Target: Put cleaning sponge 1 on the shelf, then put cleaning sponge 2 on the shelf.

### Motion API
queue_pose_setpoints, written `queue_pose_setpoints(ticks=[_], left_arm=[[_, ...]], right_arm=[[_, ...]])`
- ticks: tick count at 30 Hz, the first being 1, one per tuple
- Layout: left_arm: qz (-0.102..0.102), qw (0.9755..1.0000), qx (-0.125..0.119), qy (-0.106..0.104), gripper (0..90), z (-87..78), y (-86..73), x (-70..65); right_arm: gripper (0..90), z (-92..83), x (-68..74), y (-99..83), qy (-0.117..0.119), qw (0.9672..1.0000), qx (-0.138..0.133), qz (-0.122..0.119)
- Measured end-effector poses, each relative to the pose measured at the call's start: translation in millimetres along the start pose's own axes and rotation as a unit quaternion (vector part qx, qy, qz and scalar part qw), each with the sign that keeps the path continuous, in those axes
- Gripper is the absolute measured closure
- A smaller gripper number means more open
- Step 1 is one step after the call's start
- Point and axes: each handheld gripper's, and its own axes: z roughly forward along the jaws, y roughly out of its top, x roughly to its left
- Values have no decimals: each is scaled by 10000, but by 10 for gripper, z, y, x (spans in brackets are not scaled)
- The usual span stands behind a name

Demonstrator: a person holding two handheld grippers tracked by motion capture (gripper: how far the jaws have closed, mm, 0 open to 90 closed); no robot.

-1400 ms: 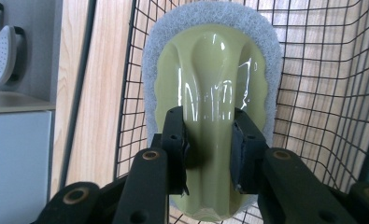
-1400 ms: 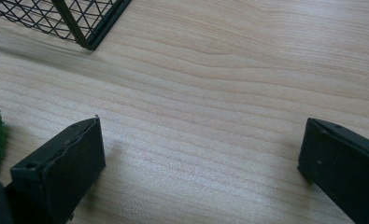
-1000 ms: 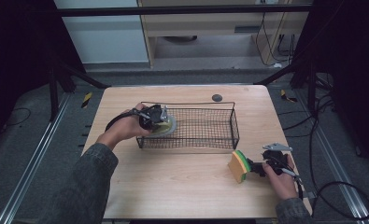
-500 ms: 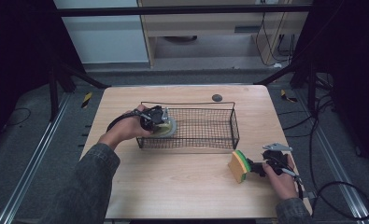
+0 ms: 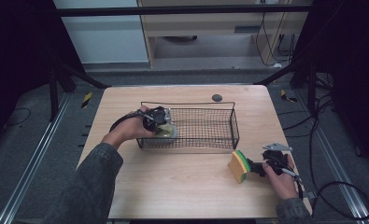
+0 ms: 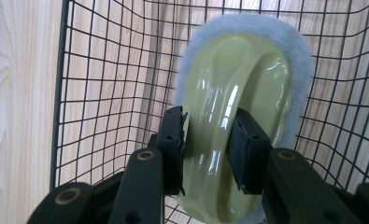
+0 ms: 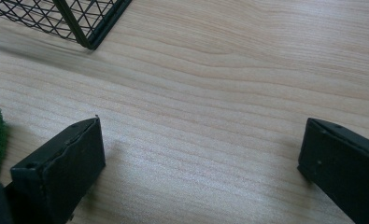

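Fingers [image 6: 173, 140] of left gripper [image 6: 205, 154] clamped the green brush [image 6: 238, 102], easing slightly, inside wire basket [image 5: 233, 123], centre frame. Right gripper [image 7: 201, 163] gaped empty over worktop [image 7: 219, 70], sponge [image 5: 239, 166] beside.

I work in what looks like a lab or recording studio rather than a home. My wooden table [image 5: 182, 182] stands on a grey floor, with metal rails [image 5: 30, 168] running along both sides of it. Beyond the table, dark frame struts [image 5: 74, 74] rise, cables [image 5: 308, 126] trail across the floor, and a pale cabinet [image 5: 205, 28], dim at that distance, stands behind.
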Motion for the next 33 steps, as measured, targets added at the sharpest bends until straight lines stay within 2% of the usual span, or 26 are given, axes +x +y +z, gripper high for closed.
queue_pose_setpoints(ticks=[3,4,7,8,10,13,14,15,17,18,20,21,22,23,24,25,26,27,28,29,30,31,32,33], left_arm=[[-67,10000,-45,3,636,-30,4,-2],[-118,9999,-81,25,592,-60,5,2],[-172,9997,-154,101,543,-100,5,9],[-267,9991,-291,179,535,-167,4,33],[-313,9987,-359,189,516,-191,2,38],[-494,9966,-622,228,497,-301,-4,47],[-648,9942,-777,360,460,-397,-4,47],[-648,9942,-777,360,438,-397,-4,47],[-772,9912,-944,506,421,-481,-6,35],[-859,9898,-994,557,352,-519,-8,29],[-1173,9834,-1145,779,264,-607,-33,-3],[-1173,9834,-1145,779,223,-607,-33,-3],[-1274,9819,-1148,805,185,-635,-43,-10],[-1431,9780,-1244,868,185,-665,-66,-27],[-1875,9670,-1477,891,131,-740,-145,-69],[-1875,9670,-1477,891,114,-740,-145,-69],[-2232,9558,-1707,861,103,-790,-224,-116],[-2232,9558,-1707,861,97,-790,-224,-116],[-2419,9497,-1788,869,88,-819,-275,-145],[-2688,9388,-1966,879,74,-876,-401,-229],[-2751,9356,-2026,892,66,-896,-448,-263],[-2751,9356,-2026,892,63,-896,-448,-263],[-2990,9226,-2212,1019,61,-947,-594,-379],[-2990,9226,-2212,1019,53,-947,-594,-379]], right_arm=[[7,0,0,0,1,10000,-1,-1],[7,0,0,0,1,10000,0,-1],[7,0,-1,0,-3,10000,1,-6],[7,0,0,0,1,10000,0,1],[7,0,0,0,1,10000,1,1],[7,0,0,0,-3,10000,1,-4],[7,1,-2,0,-2,10000,-9,-13],[7,1,-2,0,-2,10000,-9,-13],[7,-2,2,2,13,10000,-2,19],[7,-1,2,1,13,10000,-2,16],[7,-1,2,2,14,10000,-1,19],[7,-1,2,2,14,10000,-1,19],[7,-2,2,1,15,10000,-2,19],[7,-2,2,1,15,10000,-2,19],[7,-2,2,2,16,10000,-1,20],[7,-2,1,1,18,10000,-3,18],[7,-2,2,1,18,10000,-1,31],[7,-2,2,1,18,10000,-1,31],[7,-2,2,1,19,10000,-2,30],[7,-2,2,1,20,10000,-1,30],[7,-2,1,1,27,10000,-4,34],[7,-2,1,1,27,10000,-4,34],[8,-3,0,1,40,10000,-5,42],[8,-3,0,1,40,10000,-5,42]])
